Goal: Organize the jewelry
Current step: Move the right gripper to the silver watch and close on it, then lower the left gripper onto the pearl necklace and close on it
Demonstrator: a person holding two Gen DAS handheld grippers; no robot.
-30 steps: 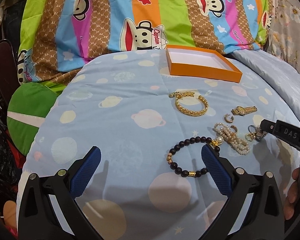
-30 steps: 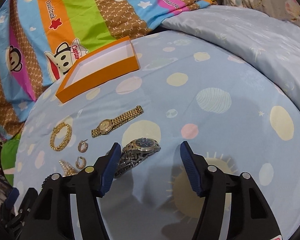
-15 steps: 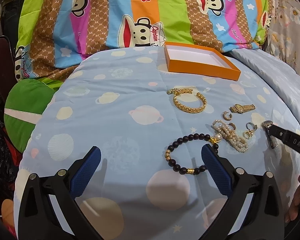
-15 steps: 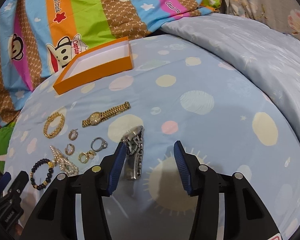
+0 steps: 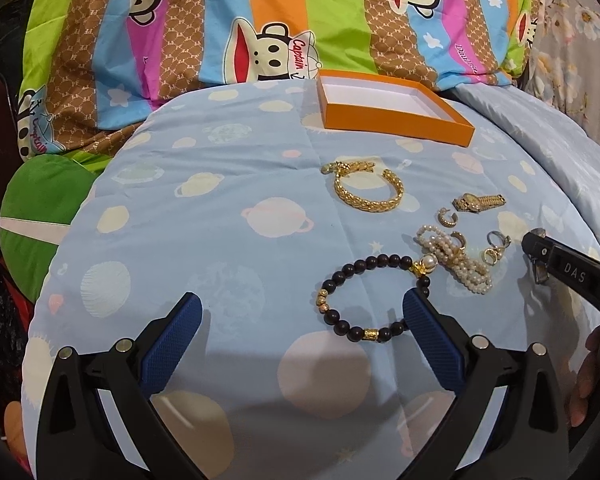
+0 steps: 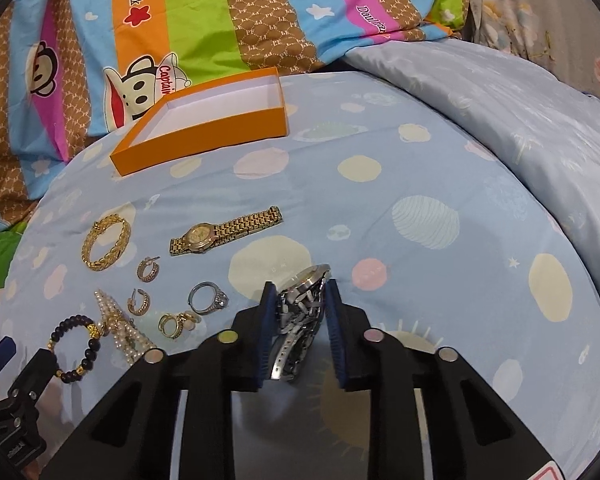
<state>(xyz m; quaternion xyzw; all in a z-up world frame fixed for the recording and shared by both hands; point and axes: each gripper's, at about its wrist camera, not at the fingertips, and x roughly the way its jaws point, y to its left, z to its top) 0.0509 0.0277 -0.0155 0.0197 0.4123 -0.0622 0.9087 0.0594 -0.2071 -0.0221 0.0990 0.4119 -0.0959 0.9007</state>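
Note:
My right gripper (image 6: 298, 300) is shut on a silver watch (image 6: 302, 300), held on edge just above the blue sheet. My left gripper (image 5: 300, 320) is open and empty, with a dark bead bracelet (image 5: 364, 296) lying beside its right finger. An empty orange box (image 6: 204, 120) with a white inside sits at the back; it also shows in the left wrist view (image 5: 392, 108). On the sheet lie a gold watch (image 6: 224, 232), a gold chain bracelet (image 6: 104, 242), a pearl bracelet (image 5: 456, 258), two hoop earrings (image 6: 148, 270) and several rings (image 6: 208, 298).
A striped cartoon blanket (image 5: 260, 20) rises behind the box. A pale blue quilt (image 6: 500, 112) is bunched at the right. A green cushion (image 5: 40, 208) lies off the left edge of the sheet. My right gripper's arm (image 5: 572, 276) reaches in from the right.
My right gripper's jaws have closed around the silver watch, tipping it from flat onto its edge. My left gripper has stayed open and pulled back slightly.

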